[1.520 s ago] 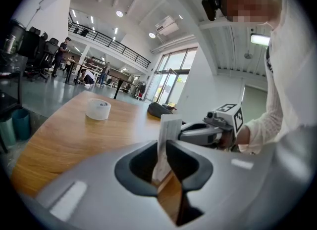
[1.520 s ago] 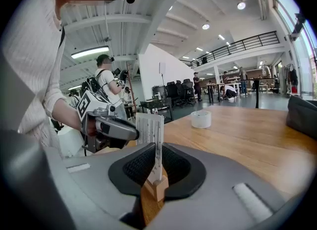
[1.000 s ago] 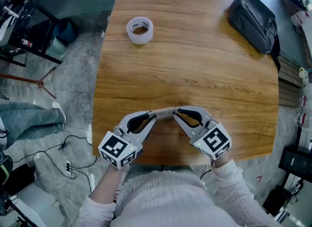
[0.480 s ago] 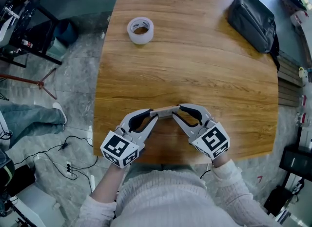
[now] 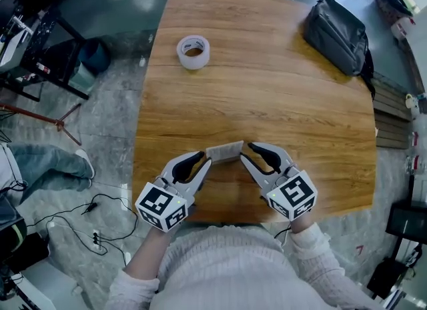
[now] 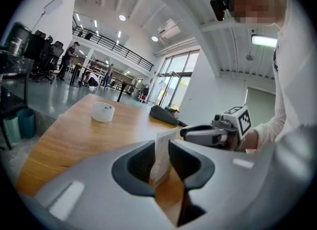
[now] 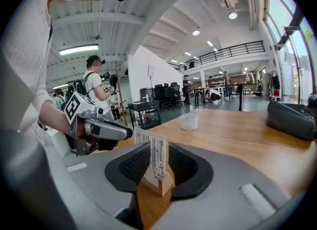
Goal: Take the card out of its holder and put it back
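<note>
Left gripper [image 5: 205,163] and right gripper [image 5: 245,160] fingers, just opened, loosely straddle the white printed card [image 7: 152,155], leaving it seated in its small wooden block holder [image 7: 161,183].

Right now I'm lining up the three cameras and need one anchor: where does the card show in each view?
Head view: card lower centre, a pale strip.
Left gripper view: just below centre, seen nearly edge-on.
Right gripper view: just left of centre, striped face showing, upright in its wooden holder.
Shared landmark: the tape roll, beyond the card.
</note>
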{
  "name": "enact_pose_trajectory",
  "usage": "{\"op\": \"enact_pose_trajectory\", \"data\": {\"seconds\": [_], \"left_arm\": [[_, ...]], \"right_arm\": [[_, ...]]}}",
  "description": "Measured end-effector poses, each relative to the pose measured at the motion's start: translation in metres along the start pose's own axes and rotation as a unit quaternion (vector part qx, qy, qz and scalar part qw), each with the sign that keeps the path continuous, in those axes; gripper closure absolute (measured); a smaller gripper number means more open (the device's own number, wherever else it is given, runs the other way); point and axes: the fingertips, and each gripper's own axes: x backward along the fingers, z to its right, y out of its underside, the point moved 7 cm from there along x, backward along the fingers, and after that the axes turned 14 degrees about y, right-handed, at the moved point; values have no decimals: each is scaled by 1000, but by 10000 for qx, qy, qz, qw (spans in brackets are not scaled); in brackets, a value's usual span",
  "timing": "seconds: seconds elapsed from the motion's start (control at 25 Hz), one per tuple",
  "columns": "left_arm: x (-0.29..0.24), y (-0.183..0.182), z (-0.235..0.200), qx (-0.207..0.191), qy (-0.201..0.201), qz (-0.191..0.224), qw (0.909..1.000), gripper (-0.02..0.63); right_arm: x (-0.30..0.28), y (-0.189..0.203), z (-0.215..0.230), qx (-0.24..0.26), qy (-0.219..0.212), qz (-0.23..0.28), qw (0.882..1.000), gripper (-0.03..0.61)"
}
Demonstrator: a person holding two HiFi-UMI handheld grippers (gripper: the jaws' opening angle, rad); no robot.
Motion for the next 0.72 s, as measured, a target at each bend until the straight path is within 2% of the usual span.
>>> {"op": "enact_pose_trajectory", "data": {"seconds": [0.2,0.36,0.44,0.56,0.72], "left_arm": [[6,-5,20,42,149,138,9998,532],[3,-5,34,161,266,385,9988,598],[0,-4,38,250,313,425,9983,604],[-2,-1,44,365,319,372,9981,604],[-4,6,52,279,243,80,9993,604]], "right_arm": [[19,-7,-9,-484,73,201,9986,483],[25,-6,-24,-552,21,243,9982,525],[26,-6,-31,-526,13,251,9983,543],[27,-7,-39,-497,1,251,9984,572],[30,-7,-48,-449,3,274,9986,578]]}}
